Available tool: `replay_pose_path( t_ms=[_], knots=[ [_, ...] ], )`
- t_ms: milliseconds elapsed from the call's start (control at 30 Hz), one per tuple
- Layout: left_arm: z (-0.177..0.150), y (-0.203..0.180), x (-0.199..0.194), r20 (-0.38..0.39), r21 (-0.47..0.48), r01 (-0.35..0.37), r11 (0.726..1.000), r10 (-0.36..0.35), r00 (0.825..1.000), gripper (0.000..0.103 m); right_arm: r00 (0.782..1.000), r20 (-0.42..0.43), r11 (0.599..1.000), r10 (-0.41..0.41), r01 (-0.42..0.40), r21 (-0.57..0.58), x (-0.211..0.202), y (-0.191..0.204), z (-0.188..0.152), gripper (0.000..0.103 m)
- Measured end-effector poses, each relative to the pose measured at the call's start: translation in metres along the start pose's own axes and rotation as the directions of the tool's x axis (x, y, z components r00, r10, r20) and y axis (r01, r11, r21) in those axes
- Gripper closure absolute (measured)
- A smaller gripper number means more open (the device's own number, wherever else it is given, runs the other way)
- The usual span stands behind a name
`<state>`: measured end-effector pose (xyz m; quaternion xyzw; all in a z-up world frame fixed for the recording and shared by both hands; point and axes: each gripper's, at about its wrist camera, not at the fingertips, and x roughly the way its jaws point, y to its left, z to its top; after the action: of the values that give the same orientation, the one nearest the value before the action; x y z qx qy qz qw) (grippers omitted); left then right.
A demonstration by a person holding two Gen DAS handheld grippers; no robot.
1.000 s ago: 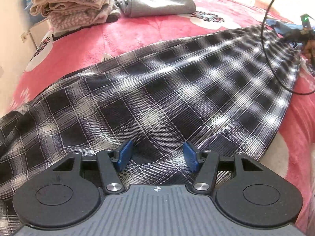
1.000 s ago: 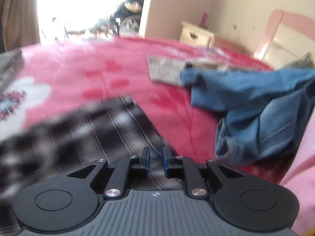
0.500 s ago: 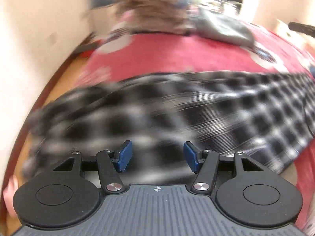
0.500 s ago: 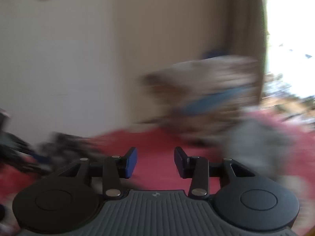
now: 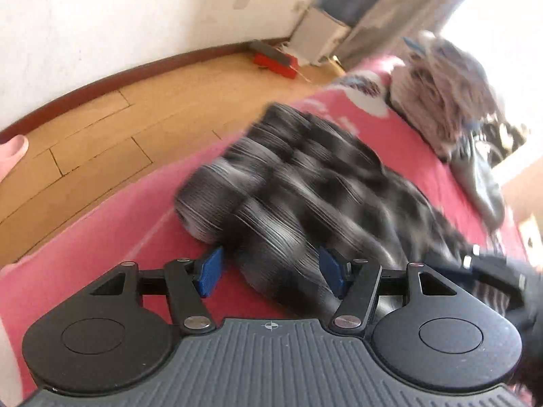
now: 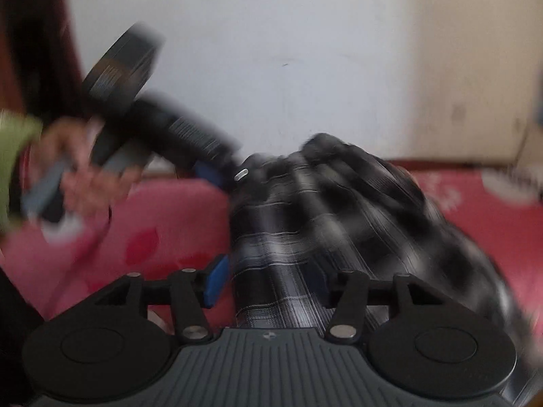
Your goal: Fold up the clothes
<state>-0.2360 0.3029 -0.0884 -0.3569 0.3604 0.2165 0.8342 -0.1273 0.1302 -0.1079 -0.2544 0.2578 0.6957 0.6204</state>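
Note:
A black and white plaid garment (image 5: 305, 183) lies bunched on the pink bed cover (image 5: 112, 224), blurred by motion. My left gripper (image 5: 271, 273) is open, its blue pads on either side of the cloth's near fold. In the right wrist view the same plaid garment (image 6: 325, 224) runs between the jaws of my right gripper (image 6: 268, 279), which is open; its right pad is hidden behind the cloth. The left gripper's body (image 6: 163, 129) and the hand holding it show at the left of that view.
A stack of folded clothes (image 5: 444, 91) and a grey garment (image 5: 482, 183) lie further up the bed. The bed edge drops to a wooden floor (image 5: 101, 129) with a red box (image 5: 275, 59) and a white cabinet (image 5: 319, 37) by the wall.
Both grippers have swung fast toward the garment's end near the bed edge. The right gripper, shut a second ago, has opened and now straddles the plaid cloth. The cloth is now bunched.

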Motion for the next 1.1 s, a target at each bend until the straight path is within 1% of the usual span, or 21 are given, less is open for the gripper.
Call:
replay_pose_path(
  t_ms=[33,133,167,233,267,333,367,400,467,500,533,567,600,633,700,767,833,900,967,1033,1100],
  knots=[
    [0.002,0.006,0.002,0.011,-0.022,0.002,1.0,-0.002,1.0,0.041,1.0,-0.001,0.998,-0.021,0.021,-0.051,0.003,0.007,0.004,0.045],
    [0.006,0.019,0.015,0.012,-0.09,0.026,0.996,-0.025,1.0,0.039,1.0,0.012,0.999,-0.014,0.014,-0.032,0.002,-0.01,0.019,0.045],
    [0.007,0.021,0.02,0.007,-0.105,0.031,0.994,-0.03,1.0,0.039,1.0,0.005,0.999,0.022,-0.023,0.032,0.0,-0.026,0.029,0.044],
    [0.01,0.022,0.023,0.02,-0.107,0.046,0.993,-0.044,0.999,0.037,0.995,-0.006,0.983,0.095,-0.093,0.157,-0.003,-0.06,0.048,0.043],
    [0.011,0.022,0.023,0.029,-0.108,0.054,0.993,-0.051,0.998,0.037,0.994,-0.004,0.973,0.111,-0.108,0.206,-0.002,-0.077,0.057,0.043],
    [0.013,0.028,0.027,0.042,-0.141,0.076,0.987,-0.071,0.997,0.036,0.99,0.003,0.944,0.141,-0.135,0.301,0.001,-0.113,0.076,0.04],
    [0.013,0.03,0.029,0.05,-0.159,0.087,0.983,-0.08,0.996,0.036,0.986,-0.008,0.933,0.164,-0.153,0.325,0.008,-0.126,0.084,0.038],
    [0.013,0.033,0.03,0.061,-0.174,0.097,0.98,-0.088,0.994,0.036,0.981,-0.026,0.92,0.192,-0.171,0.354,0.016,-0.135,0.09,0.038],
    [0.014,0.038,0.033,0.087,-0.206,0.116,0.972,-0.1,0.991,0.036,0.973,-0.061,0.881,0.222,-0.173,0.44,0.039,-0.148,0.098,0.038],
    [0.013,0.038,0.034,0.1,-0.219,0.122,0.968,-0.102,0.99,0.038,0.972,-0.06,0.856,0.226,-0.169,0.489,0.046,-0.153,0.099,0.038],
    [0.013,0.038,0.034,0.113,-0.228,0.124,0.966,-0.1,0.989,0.045,0.971,-0.058,0.828,0.231,-0.165,0.536,0.052,-0.159,0.099,0.038],
    [0.013,0.036,0.033,0.124,-0.217,0.113,0.97,-0.087,0.988,0.05,0.971,-0.042,0.792,0.234,-0.166,0.588,0.053,-0.164,0.095,0.038],
    [0.013,0.031,0.032,0.136,-0.188,0.101,0.977,-0.075,0.988,0.059,0.971,-0.026,0.752,0.237,-0.166,0.637,0.054,-0.169,0.092,0.038],
    [0.013,0.027,0.03,0.148,-0.157,0.087,0.984,-0.064,0.987,0.067,0.974,-0.01,0.723,0.228,-0.162,0.672,0.051,-0.173,0.087,0.038],
    [0.014,0.011,0.022,0.182,-0.066,0.067,0.996,-0.054,0.982,0.076,0.974,0.049,0.653,0.223,-0.186,0.734,0.031,-0.184,0.075,0.038],
    [0.016,-0.008,0.013,0.222,0.043,0.049,0.998,-0.057,0.973,0.08,0.977,0.101,0.596,0.189,-0.196,0.779,-0.002,-0.194,0.062,0.038],
    [0.018,-0.031,0.002,0.259,0.164,0.052,0.985,-0.094,0.961,0.082,0.981,0.145,0.557,0.13,-0.194,0.808,-0.036,-0.205,0.048,0.038],
    [0.017,-0.056,-0.006,0.284,0.281,0.066,0.957,-0.148,0.947,0.083,0.981,0.177,0.523,0.08,-0.192,0.83,-0.069,-0.213,0.033,0.038],
    [0.017,-0.081,-0.009,0.278,0.373,0.105,0.922,-0.22,0.935,0.083,0.974,0.223,0.488,0.027,-0.208,0.848,-0.108,-0.218,0.016,0.037],
    [0.015,-0.109,-0.009,0.247,0.462,0.163,0.872,-0.303,0.92,0.084,0.968,0.249,0.442,-0.012,-0.219,0.87,-0.143,-0.218,-0.005,0.036],
    [0.009,-0.135,-0.006,0.195,0.542,0.219,0.811,-0.375,0.906,0.084,0.969,0.243,0.383,-0.047,-0.207,0.9,-0.168,-0.211,-0.03,0.031]
  ],
)
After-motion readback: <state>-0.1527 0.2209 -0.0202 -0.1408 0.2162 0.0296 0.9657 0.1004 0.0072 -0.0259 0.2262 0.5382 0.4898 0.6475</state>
